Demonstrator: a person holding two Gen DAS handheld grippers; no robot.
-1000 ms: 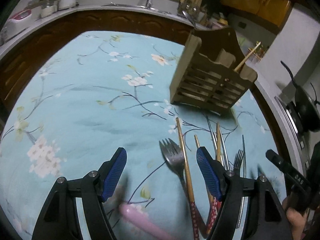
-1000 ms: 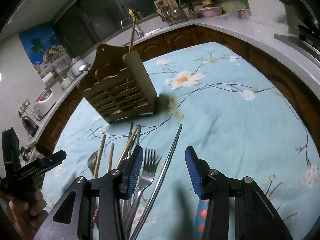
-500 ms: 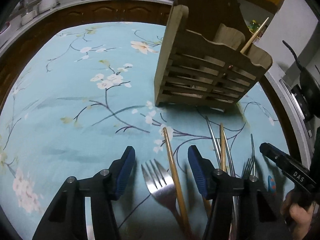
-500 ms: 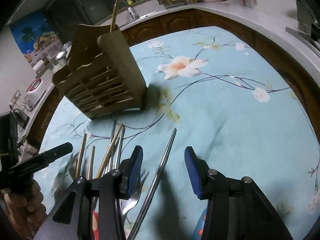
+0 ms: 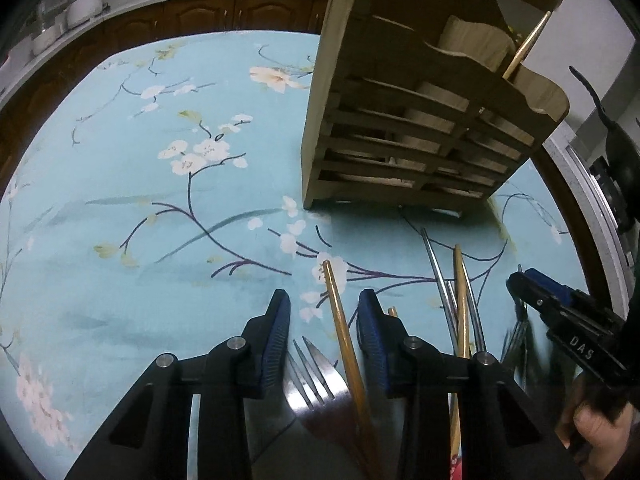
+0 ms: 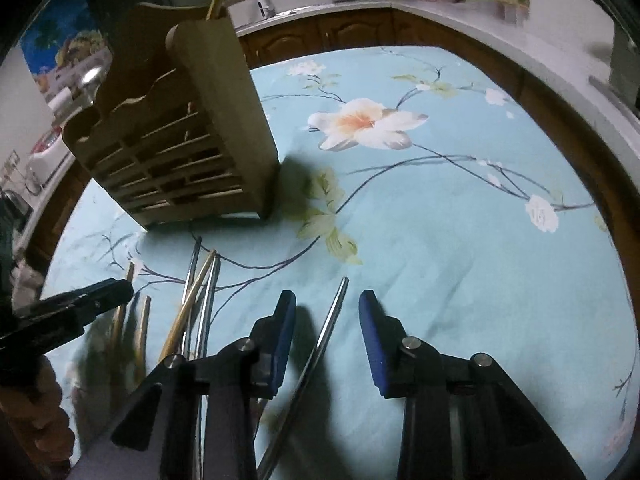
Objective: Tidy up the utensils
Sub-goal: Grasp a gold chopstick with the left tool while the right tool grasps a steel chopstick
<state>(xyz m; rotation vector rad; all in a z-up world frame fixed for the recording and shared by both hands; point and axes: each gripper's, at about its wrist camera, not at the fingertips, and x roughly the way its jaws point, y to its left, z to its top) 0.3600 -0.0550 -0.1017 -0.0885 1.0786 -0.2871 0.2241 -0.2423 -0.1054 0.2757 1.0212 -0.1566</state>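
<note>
A wooden utensil holder stands on the blue floral tablecloth, with one chopstick upright in it. My left gripper hangs low over the cloth, its jaws closing around a wooden chopstick and the tines of a fork; a gap still shows at both pads. My right gripper is also closing, with a metal chopstick between its pads and untouched. More metal and wooden chopsticks lie between the two grippers.
Each gripper shows in the other's view: the right gripper and the left gripper, each with a hand behind it. Dark wooden cabinets and a pale counter ring the table. A black pan sits on the stove.
Both grippers have moved forward and down toward the holder, which now looms larger. Both pairs of jaws have narrowed, the left more than the right.
</note>
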